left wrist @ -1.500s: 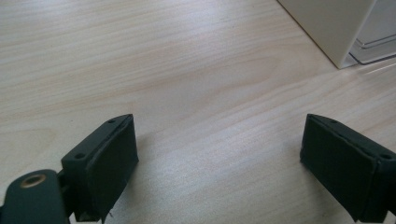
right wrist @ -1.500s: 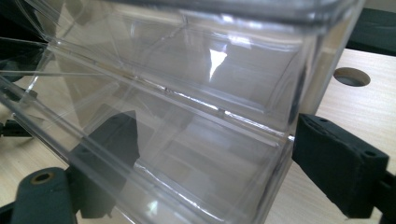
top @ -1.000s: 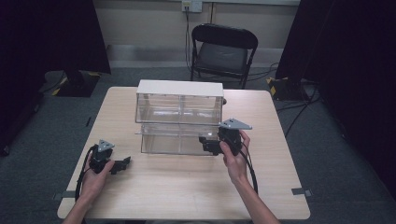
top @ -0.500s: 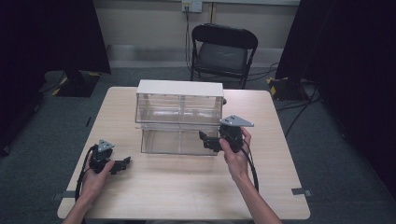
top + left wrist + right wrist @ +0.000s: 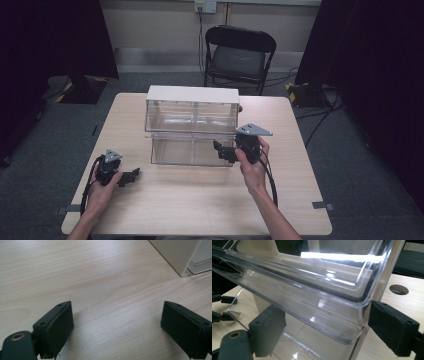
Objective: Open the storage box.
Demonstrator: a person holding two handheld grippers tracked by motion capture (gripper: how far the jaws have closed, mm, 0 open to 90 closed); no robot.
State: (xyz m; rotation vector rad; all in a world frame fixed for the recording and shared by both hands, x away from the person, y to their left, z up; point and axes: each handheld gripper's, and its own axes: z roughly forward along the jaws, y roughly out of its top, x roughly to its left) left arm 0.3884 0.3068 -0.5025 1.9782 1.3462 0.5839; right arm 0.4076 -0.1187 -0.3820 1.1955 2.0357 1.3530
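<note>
The clear lower drawer (image 5: 192,150) of the white-topped drawer unit (image 5: 192,94) at the desk's (image 5: 200,200) centre has slid back inward since the earlier frame. The right gripper (image 5: 221,150) has its open jaws astride the drawer's front right corner. The left gripper (image 5: 131,176) rests low on the desk's left side, jaws wide open and empty; no legible writing.

1. Light wood desk (image 5: 200,205), centre of the frame, grey floor around it.
2. Clear drawer unit (image 5: 192,112) with white top stands on it, upper middle.
3. Round hole (image 5: 398,289) in the desktop, right of unit.
4. Left claw (image 5: 131,176) rests on the desk, lower left.
</note>
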